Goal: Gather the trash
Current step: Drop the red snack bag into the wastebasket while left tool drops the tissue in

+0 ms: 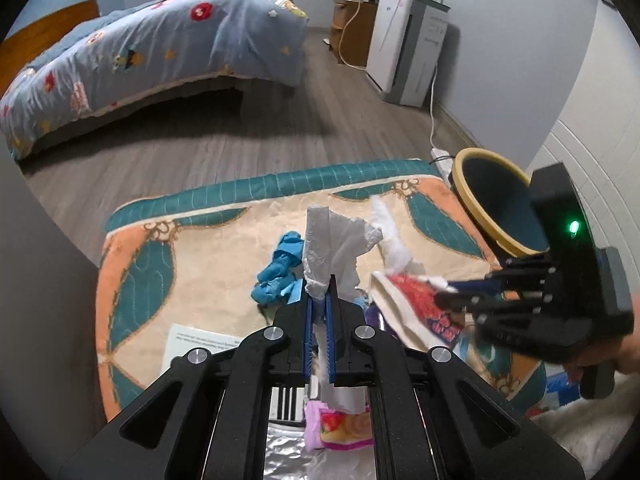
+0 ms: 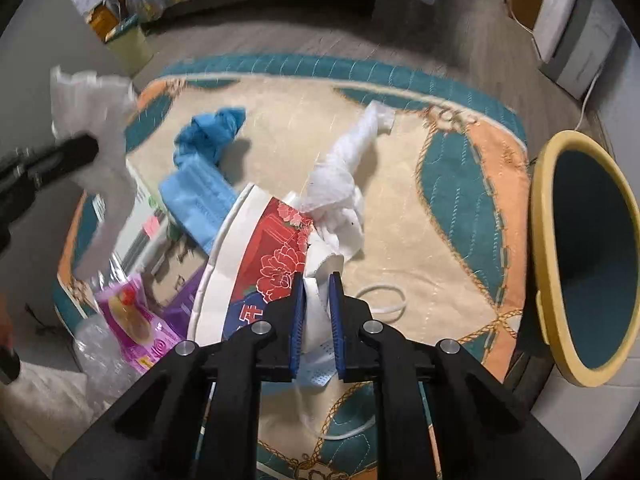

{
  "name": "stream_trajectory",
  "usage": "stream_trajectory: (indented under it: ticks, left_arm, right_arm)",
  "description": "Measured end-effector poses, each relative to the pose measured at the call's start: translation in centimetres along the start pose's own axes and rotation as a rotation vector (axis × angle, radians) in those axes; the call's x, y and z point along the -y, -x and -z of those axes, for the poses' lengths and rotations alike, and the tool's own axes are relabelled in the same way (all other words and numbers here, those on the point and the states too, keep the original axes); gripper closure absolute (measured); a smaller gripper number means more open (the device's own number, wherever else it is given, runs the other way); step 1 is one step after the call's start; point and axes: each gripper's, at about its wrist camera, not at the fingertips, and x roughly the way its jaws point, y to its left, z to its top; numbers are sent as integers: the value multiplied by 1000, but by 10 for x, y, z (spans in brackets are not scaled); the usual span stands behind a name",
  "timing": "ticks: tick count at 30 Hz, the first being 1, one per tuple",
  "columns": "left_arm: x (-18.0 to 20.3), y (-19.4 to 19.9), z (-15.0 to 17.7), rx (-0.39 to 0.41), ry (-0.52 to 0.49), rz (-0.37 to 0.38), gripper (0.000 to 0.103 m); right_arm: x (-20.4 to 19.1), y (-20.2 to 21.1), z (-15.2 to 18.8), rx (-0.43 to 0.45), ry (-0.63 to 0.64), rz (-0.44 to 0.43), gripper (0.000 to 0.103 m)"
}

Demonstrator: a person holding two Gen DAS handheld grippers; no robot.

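Counts: 2 tools, left (image 1: 320, 296) and right (image 2: 318, 292). 1 bin (image 2: 586, 256), yellow rim. 1 mat (image 2: 440, 208). Tissues: 2, one crumpled sheet (image 1: 336, 248) and one twisted wad (image 2: 344, 176). Face masks: 2, one blue (image 2: 196, 200), one white (image 2: 316, 320). 1 blue glove (image 2: 212, 136). 1 red paper bowl (image 2: 272, 248), flattened. 1 pink snack wrapper (image 2: 132, 320). 1 clear plastic piece (image 2: 96, 360). 1 bed (image 1: 160, 40). More flat paper items at left, count unclear.

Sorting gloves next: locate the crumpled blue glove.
The crumpled blue glove lies on the patterned mat, left of the twisted white tissue, behind the blue face mask.
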Motion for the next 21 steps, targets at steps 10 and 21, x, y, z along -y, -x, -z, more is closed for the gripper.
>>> stream_trajectory:
  ticks: [10,21]
  left_arm:
    - [16,37,-24,103,-35,29,97]
    - [80,31,-80,142,-164,114,97]
  right_arm:
    - [14,81,-12,118,-15,29,91]
    - [122,159,-3,257,-177,188,91]
